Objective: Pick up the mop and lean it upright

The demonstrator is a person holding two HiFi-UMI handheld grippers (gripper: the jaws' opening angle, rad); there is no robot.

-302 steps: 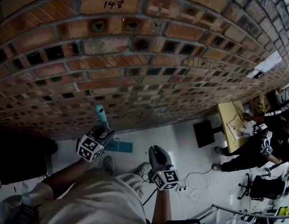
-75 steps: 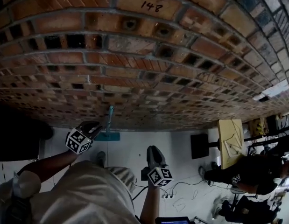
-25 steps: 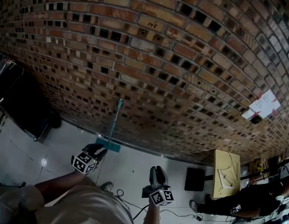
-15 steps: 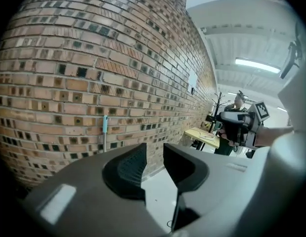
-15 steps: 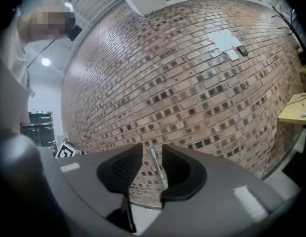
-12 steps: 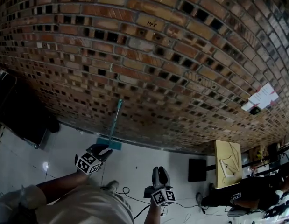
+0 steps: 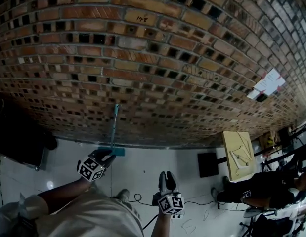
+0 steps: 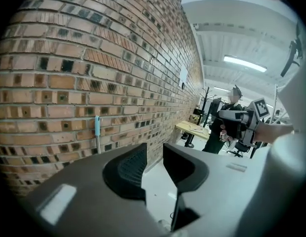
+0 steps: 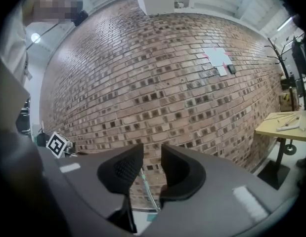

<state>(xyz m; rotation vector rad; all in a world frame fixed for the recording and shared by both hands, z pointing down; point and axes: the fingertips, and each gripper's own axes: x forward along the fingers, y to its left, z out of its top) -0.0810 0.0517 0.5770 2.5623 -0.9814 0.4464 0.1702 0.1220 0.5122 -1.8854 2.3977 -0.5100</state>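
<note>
The mop (image 7: 113,125) leaned upright against the brick wall (image 7: 167,58), with the mop head (image 7: 114,151) down on the floor (image 7: 143,166) at the wall's foot. My left claw (image 7: 106,155) hung on the near side of it. The left gripper view showed the jaws a narrow gap apart with nothing between them, and the mop stood off to their left, not touched. My right claw (image 7: 166,177), further right and nearer to me, was also slightly open and empty. The mop showed far off through its gap.
</note>
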